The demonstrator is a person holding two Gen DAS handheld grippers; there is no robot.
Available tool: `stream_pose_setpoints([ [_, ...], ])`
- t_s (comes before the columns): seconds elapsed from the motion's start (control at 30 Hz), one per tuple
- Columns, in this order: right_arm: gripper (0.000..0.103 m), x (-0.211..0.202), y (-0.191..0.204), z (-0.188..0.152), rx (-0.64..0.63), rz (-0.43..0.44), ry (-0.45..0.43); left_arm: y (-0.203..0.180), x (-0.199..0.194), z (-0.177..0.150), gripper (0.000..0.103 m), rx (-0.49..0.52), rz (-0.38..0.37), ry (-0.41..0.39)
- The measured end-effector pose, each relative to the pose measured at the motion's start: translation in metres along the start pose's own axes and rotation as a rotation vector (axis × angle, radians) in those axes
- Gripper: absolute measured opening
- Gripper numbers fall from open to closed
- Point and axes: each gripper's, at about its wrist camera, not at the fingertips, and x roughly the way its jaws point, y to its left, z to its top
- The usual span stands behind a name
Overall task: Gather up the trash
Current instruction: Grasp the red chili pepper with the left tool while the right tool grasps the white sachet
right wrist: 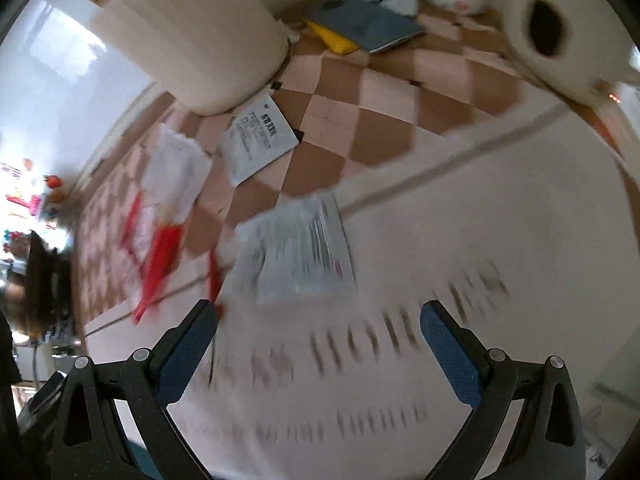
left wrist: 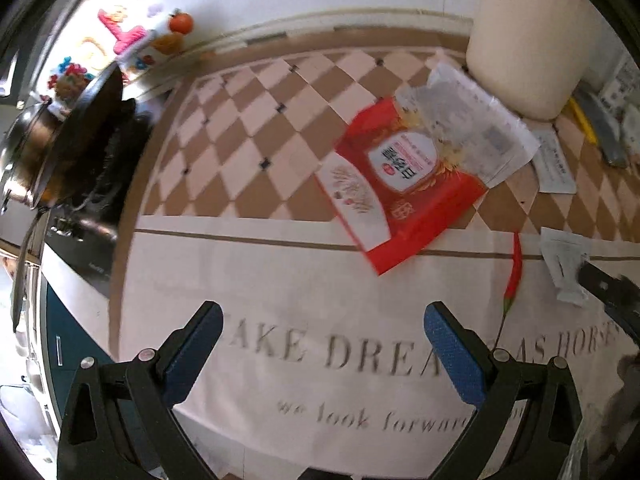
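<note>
Thin, crinkly white plastic is what the torn sachet [right wrist: 296, 252] just ahead of the wide-open, empty right gripper [right wrist: 320, 340] looks like, light and slippery on the tablecloth [right wrist: 500, 220], so probably best pinched at a lifted edge, left gripper [left wrist: 324, 344] also spread empty.

one red packet [left wrist: 400, 184], three white sachets [left wrist: 554, 166], one chili [left wrist: 514, 276]
</note>
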Motion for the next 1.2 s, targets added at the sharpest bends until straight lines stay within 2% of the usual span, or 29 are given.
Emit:
stream_pose_setpoints([
  [0.07, 0.092, 0.025, 0.008, 0.013, -0.032, -0.026, 0.022, -0.012, 0.009, 0.003, 0.102, 0.021, -0.015, 0.023],
  [0.1, 0.095, 0.037, 0.014, 0.017, -0.056, -0.037, 0.044, -0.017, 0.01, 0.003, 0.101, 0.032, -0.021, 0.026],
  [0.17, 0.084, 0.043, 0.032, 0.017, -0.151, -0.089, 0.008, -0.032, 0.014, 0.002, 0.097, 0.07, -0.037, 0.038],
  [0.2, 0.071, 0.045, 0.04, 0.015, -0.197, -0.143, -0.014, -0.039, 0.016, 0.002, 0.09, 0.086, -0.045, 0.043],
  [0.23, 0.046, 0.045, 0.043, 0.013, -0.216, -0.171, -0.034, -0.047, 0.017, 0.002, 0.087, 0.1, -0.06, 0.05],
  [0.27, 0.034, 0.043, 0.045, 0.011, -0.241, -0.204, -0.068, -0.055, 0.018, 0.002, 0.083, 0.114, -0.078, 0.059],
  [0.3, 0.022, 0.042, 0.043, 0.011, -0.248, -0.185, -0.079, -0.062, 0.019, 0.002, 0.082, 0.128, -0.094, 0.065],
  [0.33, 0.016, 0.041, 0.041, 0.011, -0.253, -0.175, -0.083, -0.07, 0.02, 0.004, 0.081, 0.141, -0.115, 0.068],
  [0.47, 0.013, 0.029, 0.019, 0.013, -0.226, -0.138, -0.085, -0.106, 0.02, 0.01, 0.073, 0.203, -0.202, 0.081],
  [0.5, 0.013, 0.024, 0.009, 0.014, -0.206, -0.135, -0.09, -0.113, 0.022, 0.011, 0.066, 0.215, -0.212, 0.087],
  [0.53, 0.008, 0.018, -0.004, 0.015, -0.175, -0.129, -0.092, -0.122, 0.025, 0.011, 0.061, 0.23, -0.222, 0.099],
  [0.6, 0.006, 0.008, -0.027, 0.018, -0.126, -0.116, -0.089, -0.134, 0.033, 0.01, 0.036, 0.248, -0.231, 0.123],
  [0.63, 0.006, 0.004, -0.04, 0.021, -0.097, -0.111, -0.086, -0.138, 0.033, 0.009, 0.034, 0.245, -0.243, 0.121],
  [0.7, 0.006, -0.001, -0.057, 0.022, -0.072, -0.123, -0.083, -0.144, 0.031, 0.009, 0.007, 0.255, -0.26, 0.113],
  [0.93, 0.005, -0.016, -0.084, 0.021, -0.013, -0.115, -0.101, -0.151, 0.004, -0.001, 0.007, 0.281, -0.207, 0.035],
  [1.1, 0.005, -0.03, -0.073, 0.007, -0.029, -0.077, -0.114, -0.135, -0.033, -0.02, 0.007, 0.271, -0.208, -0.026],
  [1.2, 0.005, -0.045, -0.065, -0.006, -0.042, -0.051, -0.132, -0.109, -0.051, -0.035, 0.007, 0.27, -0.21, -0.057],
])
